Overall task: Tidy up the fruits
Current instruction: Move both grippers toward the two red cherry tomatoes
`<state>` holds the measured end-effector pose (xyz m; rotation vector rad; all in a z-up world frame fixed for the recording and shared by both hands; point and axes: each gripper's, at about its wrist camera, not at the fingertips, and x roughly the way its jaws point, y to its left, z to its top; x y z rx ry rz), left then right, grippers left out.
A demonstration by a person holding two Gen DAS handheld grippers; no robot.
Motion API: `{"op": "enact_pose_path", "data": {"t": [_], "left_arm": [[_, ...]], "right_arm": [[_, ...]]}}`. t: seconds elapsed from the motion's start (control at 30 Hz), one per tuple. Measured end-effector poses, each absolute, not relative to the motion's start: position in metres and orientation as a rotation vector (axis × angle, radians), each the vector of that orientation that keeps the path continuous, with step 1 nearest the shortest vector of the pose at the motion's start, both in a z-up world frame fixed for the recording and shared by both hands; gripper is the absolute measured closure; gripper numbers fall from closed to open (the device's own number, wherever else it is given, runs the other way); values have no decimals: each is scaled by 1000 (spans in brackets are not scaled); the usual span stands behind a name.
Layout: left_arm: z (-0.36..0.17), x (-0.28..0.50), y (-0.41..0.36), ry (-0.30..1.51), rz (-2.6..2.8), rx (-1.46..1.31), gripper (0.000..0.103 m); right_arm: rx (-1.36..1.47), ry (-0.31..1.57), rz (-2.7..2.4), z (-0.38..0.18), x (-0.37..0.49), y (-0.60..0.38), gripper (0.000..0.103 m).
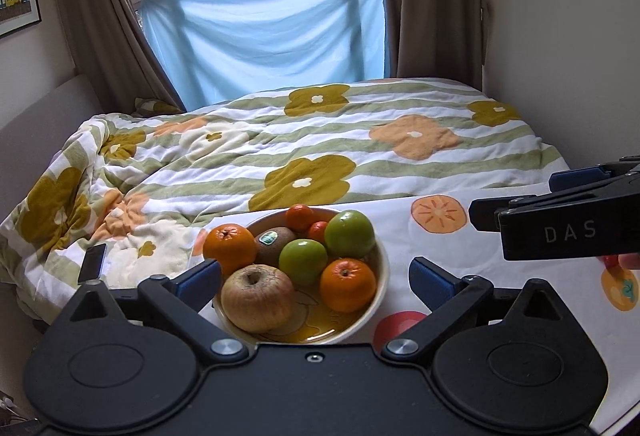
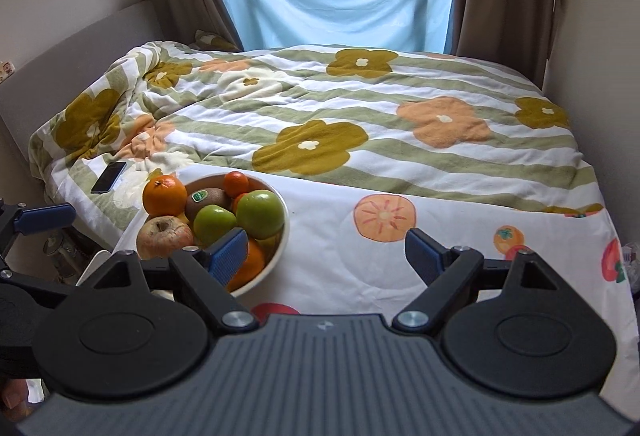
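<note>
Russet apple [image 1: 256, 296] sits stem-hollow up in the bowl [image 1: 382, 256].

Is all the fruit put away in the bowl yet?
Looks nearly done: the bowl is piled with oranges, green apples, a kiwi and a wrinkly apple. In hand: nothing, since the left claw and right claw are open and empty. No loose fruit is visible on the cloth.

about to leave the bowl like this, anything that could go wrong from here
The bowl is heaped: the big orange perches on its left rim and could roll off. The bowl sits near the cloth's left edge, so a nudge from the open left gripper might tip it.
</note>
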<state>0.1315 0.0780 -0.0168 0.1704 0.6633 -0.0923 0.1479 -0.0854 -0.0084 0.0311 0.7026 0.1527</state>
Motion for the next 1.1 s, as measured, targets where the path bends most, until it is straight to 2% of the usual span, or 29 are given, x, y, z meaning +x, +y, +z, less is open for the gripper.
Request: {"op": "enact_pose_path", "data": {"t": [0.6,1.1], "left_arm": [[-20,79,-54,626,-237,224,1],[-54,145,-135,640,-516,384,2]], "right_arm": [[114,710,-15,-21,66,-248,0],[196,745,-298,-66,54,-306,0]]}}
